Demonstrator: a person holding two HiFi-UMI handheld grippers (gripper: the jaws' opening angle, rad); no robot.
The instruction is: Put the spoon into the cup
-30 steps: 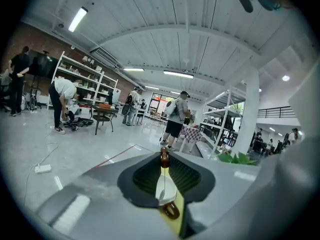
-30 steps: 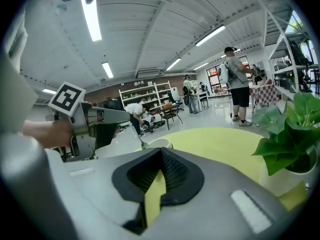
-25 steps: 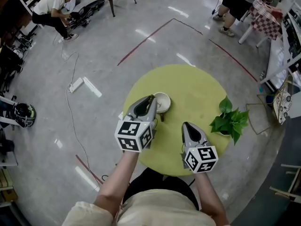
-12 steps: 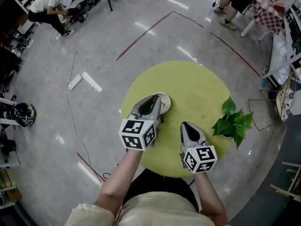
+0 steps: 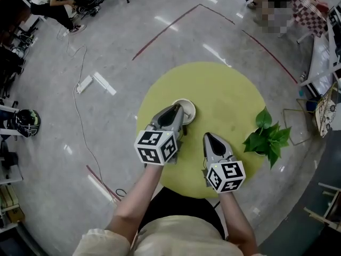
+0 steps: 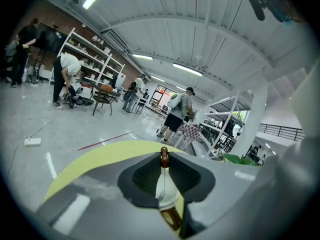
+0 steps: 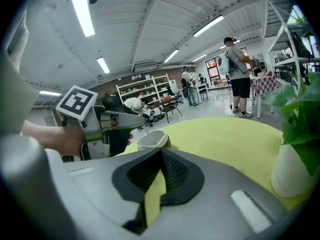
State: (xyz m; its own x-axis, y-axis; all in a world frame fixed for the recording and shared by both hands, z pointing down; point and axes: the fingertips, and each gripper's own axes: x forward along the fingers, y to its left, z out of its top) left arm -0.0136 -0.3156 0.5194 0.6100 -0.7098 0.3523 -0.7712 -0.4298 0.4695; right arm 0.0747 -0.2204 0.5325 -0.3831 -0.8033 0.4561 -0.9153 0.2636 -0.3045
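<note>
A white cup [image 5: 187,110] stands on the round yellow-green table [image 5: 229,95], left of centre. My left gripper [image 5: 176,112] reaches over the cup's near-left rim. It is shut on a spoon [image 6: 165,186] with a white handle and brown ends, which sticks out past the pads. In the right gripper view the left gripper [image 7: 131,124] hangs just above the cup [image 7: 152,139], and the thin spoon end [image 7: 142,132] slants down into the cup's mouth. My right gripper [image 5: 209,138] hovers over the table's near side, to the right of the cup, shut with nothing in it.
A potted green plant [image 5: 268,137] stands at the table's right edge, close to my right gripper [image 7: 159,156]. A power strip [image 5: 85,88] and its cable lie on the floor to the left. People stand and crouch far off by the shelves.
My left gripper has sunk a little with the spoon and now covers more of the cup's near rim. The right gripper has hardly shifted.
</note>
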